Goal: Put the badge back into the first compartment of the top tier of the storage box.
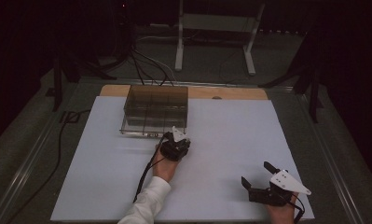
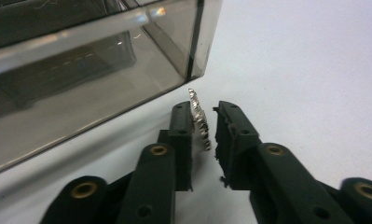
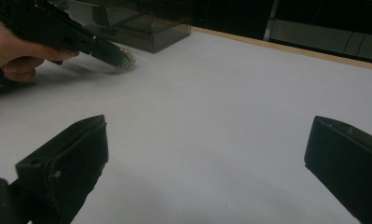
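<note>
Left claw (image 2: 203, 135) pinched a small toothed disc (image 2: 198, 122) edge-on beside the clear box (image 2: 127, 60); advised firm, level lift. Right claw (image 3: 207, 163) stood spread.

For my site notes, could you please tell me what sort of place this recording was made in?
Probably a lab or studio set up for recording, not a home: a white work board lies on a table amid dark drapes, cables trail over the floor behind, and a white metal stand sits beyond a clear divided box.
</note>
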Demonstrator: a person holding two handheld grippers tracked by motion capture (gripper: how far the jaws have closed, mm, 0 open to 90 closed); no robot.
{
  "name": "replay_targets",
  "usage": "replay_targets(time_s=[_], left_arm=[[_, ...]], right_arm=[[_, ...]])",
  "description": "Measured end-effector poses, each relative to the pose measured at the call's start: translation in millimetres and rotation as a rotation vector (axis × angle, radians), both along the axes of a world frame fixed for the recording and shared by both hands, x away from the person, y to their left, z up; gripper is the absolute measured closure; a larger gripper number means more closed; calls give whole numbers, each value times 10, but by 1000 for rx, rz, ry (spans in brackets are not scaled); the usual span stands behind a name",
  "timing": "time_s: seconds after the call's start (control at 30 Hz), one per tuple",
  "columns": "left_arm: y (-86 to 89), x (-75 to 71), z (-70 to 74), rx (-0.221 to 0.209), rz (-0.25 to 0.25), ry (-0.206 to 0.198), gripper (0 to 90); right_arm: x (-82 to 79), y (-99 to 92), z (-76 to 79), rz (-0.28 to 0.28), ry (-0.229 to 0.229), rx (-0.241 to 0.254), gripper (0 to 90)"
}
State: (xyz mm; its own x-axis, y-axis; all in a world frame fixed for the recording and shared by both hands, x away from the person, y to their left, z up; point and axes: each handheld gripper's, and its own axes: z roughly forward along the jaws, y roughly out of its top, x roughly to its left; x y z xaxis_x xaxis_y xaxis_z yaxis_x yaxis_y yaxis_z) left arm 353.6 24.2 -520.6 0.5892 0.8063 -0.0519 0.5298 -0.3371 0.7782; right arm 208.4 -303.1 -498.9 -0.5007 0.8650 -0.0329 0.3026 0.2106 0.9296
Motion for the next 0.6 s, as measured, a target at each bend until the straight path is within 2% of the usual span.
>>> replay_targets(time_s=[0.17,0.6], left_arm=[[-19,8,0,2,-8,7,870],[-65,58,-22,-2,-7,15,873]], right_arm=[[0,1,0,1,1,-1,0],[3,3,-3,0,2,0,0]])
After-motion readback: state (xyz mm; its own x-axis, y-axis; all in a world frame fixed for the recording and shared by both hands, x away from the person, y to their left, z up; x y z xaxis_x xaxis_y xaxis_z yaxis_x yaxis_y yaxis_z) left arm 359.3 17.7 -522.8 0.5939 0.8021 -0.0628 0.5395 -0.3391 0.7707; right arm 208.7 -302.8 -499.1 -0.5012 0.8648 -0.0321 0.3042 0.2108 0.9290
